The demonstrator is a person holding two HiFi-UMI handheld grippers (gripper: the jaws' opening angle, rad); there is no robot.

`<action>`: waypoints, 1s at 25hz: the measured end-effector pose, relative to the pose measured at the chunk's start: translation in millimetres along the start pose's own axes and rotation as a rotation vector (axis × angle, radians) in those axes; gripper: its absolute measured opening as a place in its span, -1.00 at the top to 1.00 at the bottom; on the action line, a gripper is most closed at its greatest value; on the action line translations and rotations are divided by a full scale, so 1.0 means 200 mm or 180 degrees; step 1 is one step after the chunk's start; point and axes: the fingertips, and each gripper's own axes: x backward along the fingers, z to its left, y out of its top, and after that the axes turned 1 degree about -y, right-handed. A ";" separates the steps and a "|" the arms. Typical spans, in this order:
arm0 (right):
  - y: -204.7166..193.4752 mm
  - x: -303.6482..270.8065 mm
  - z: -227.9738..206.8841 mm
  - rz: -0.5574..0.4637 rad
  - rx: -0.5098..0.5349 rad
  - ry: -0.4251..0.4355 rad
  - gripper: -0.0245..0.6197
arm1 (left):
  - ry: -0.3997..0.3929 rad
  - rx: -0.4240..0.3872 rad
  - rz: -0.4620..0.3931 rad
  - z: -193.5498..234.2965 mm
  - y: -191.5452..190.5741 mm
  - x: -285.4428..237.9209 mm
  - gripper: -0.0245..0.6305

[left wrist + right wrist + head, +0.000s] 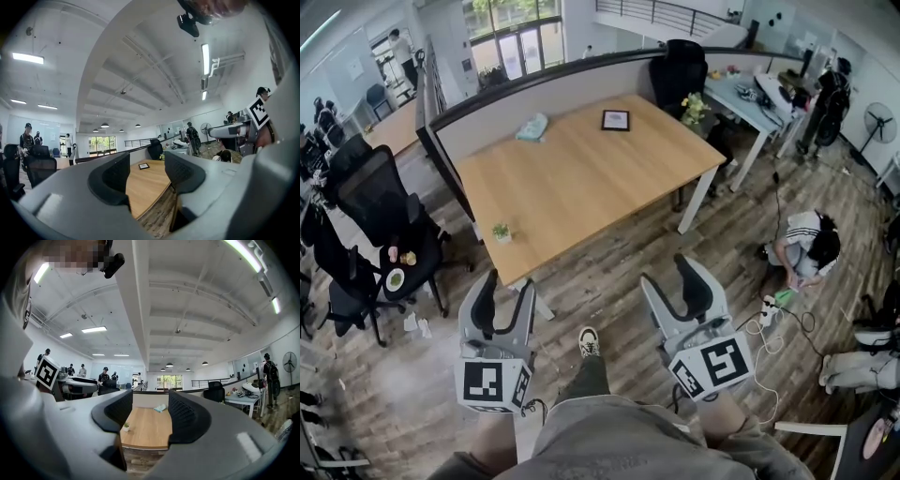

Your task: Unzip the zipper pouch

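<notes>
Floor [609,281]: dark wood-effect planks throughout, with loose cables [778,319] lying at the right. A light wooden table [581,187] on white legs stands at centre, with a grey partition screen [534,98] under a dark top rail along its far and left edges. Black mesh office chairs [370,197] stand to its left, another black chair [680,66] behind its far corner, and a white desk [750,103] to the right, with a pedestal fan [879,122] near the white wall. Glazed doors [511,42] at the far end admit daylight, with greenery outside, and the white beamed ceiling [197,301] carries lit strip lights [205,58].
</notes>
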 end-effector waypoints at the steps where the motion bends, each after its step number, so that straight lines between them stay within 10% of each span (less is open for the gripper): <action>1: -0.01 -0.06 -0.02 0.0013 0.0002 0.0004 0.23 | 0.0005 0.0005 0.0003 0.03 -0.01 -0.05 0.22; 25: -0.09 -1.77 -0.43 0.0297 0.0071 0.0237 0.23 | 0.0148 0.0045 0.0163 1.01 -0.17 -1.42 0.22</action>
